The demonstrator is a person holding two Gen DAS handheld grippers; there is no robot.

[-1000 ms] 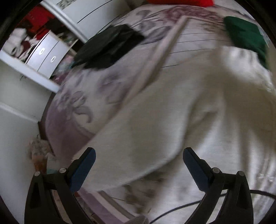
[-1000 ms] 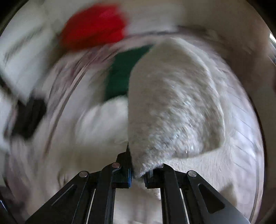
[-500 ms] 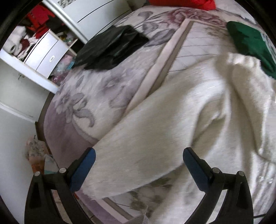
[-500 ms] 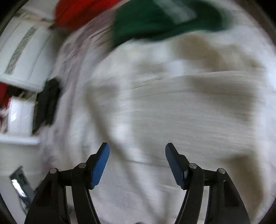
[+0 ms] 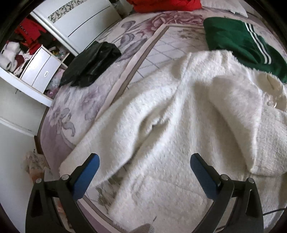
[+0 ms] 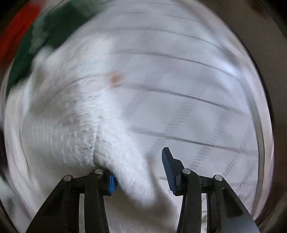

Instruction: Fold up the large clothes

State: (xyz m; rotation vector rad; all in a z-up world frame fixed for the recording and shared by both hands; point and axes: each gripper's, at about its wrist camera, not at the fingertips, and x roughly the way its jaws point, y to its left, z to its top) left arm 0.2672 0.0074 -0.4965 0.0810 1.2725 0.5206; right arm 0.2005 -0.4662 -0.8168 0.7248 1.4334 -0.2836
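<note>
Presently, a white fleecy garment (image 5: 170,129) is found spread over a floral bedspread (image 5: 86,93), its far edge just beside a green garment with white stripes (image 5: 238,41). A black item (image 5: 91,64) lies well apart, towards the bed's edge, and a red heap (image 5: 161,4) is seen at the head of the bed.

The white garment is judged soft, limp and fairly bulky; its thick pile should give the pads good purchase, though loose layers are likely to sag and slide once lifted. A hem or sleeve edge is judged the best place to take hold, with a single layer pinched rather than a bunch.

The left gripper (image 5: 143,172) is held wide apart and empty above the garment's near part, and no cloth is touched by its pads. In the blurred right view, the right gripper (image 6: 138,170) is noted closing, with a ridge of the same white garment (image 6: 107,143) lying between its jaws against the left pad; the right pad stands clear of it, so nothing is yet pinched.
</note>
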